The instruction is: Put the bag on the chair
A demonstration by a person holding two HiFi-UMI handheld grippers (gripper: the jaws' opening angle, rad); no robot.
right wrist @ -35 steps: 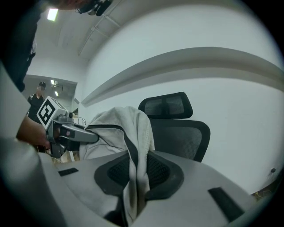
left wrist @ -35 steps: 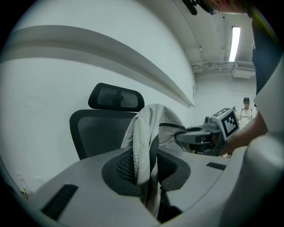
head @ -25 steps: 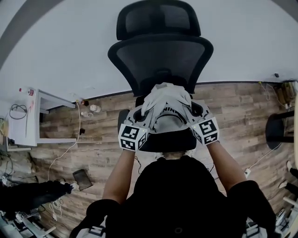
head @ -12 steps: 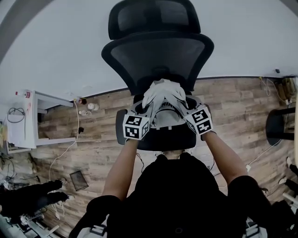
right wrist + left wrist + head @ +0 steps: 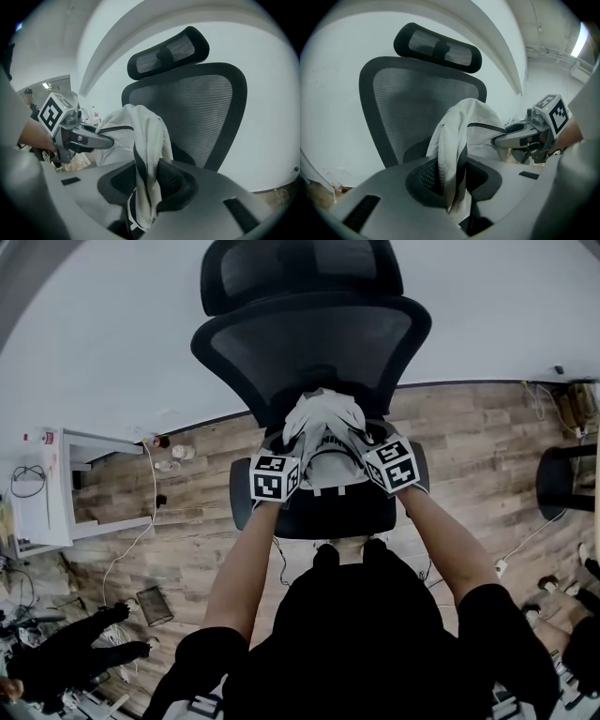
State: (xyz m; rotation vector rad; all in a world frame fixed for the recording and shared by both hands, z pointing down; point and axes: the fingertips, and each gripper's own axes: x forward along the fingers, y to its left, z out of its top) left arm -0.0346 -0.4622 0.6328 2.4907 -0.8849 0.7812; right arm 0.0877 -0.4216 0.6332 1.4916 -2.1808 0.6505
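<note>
— Holding the bag?
— Yes. My left hand-held gripper and right hand-held gripper each pinch a fold of it, though their jaws have just been opening. It hangs low over the chair seat, before the mesh backrest.

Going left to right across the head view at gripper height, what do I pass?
From the left: white desk → left gripper → crumpled white fabric bag → right gripper, whose jaws have just been opening with the bag between them → black round stool.
</note>
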